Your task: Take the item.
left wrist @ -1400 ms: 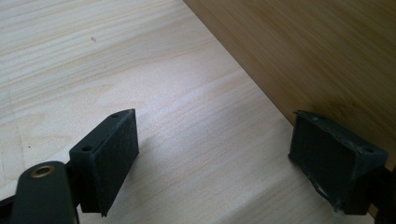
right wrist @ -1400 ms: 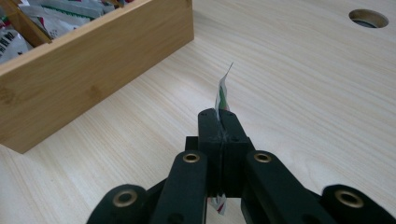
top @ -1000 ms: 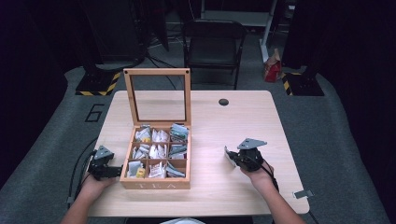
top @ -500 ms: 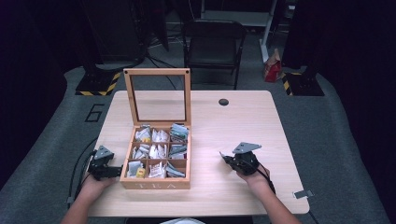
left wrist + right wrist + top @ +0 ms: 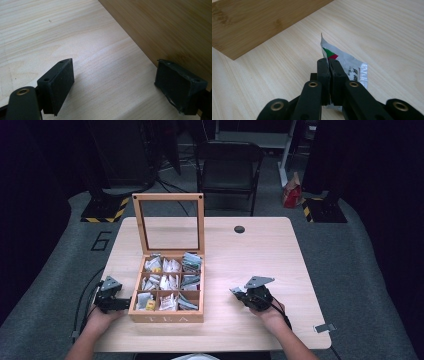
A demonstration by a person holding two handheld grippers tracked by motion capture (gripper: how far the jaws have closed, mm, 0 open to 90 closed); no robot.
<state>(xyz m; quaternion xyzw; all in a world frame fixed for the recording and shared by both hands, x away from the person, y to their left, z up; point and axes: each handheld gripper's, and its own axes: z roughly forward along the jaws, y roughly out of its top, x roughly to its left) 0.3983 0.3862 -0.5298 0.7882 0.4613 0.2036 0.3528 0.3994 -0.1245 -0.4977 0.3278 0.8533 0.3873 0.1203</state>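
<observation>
Pale wood tabletop (image 5: 260,245) carries an open wooden tea box (image 5: 167,312) of sachets, its glass lid standing upright. To the right of that box and well apart from it, the right gripper (image 5: 237,292) has its jaws pinched shut on a silver tea sachet (image 5: 348,67), whose long axis runs out past the jaws, so the box lies to its left and this hand is the one to carry it over. At the box's left wall, the left gripper (image 5: 122,303) rests with jaws wide apart, holding nothing, one pad (image 5: 178,87) just beside the wood.

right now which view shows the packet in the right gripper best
The right gripper view: the silver packet sits close up, pinched between the right gripper's shut jaws. In the high view it's a tiny sliver at that gripper.
</observation>
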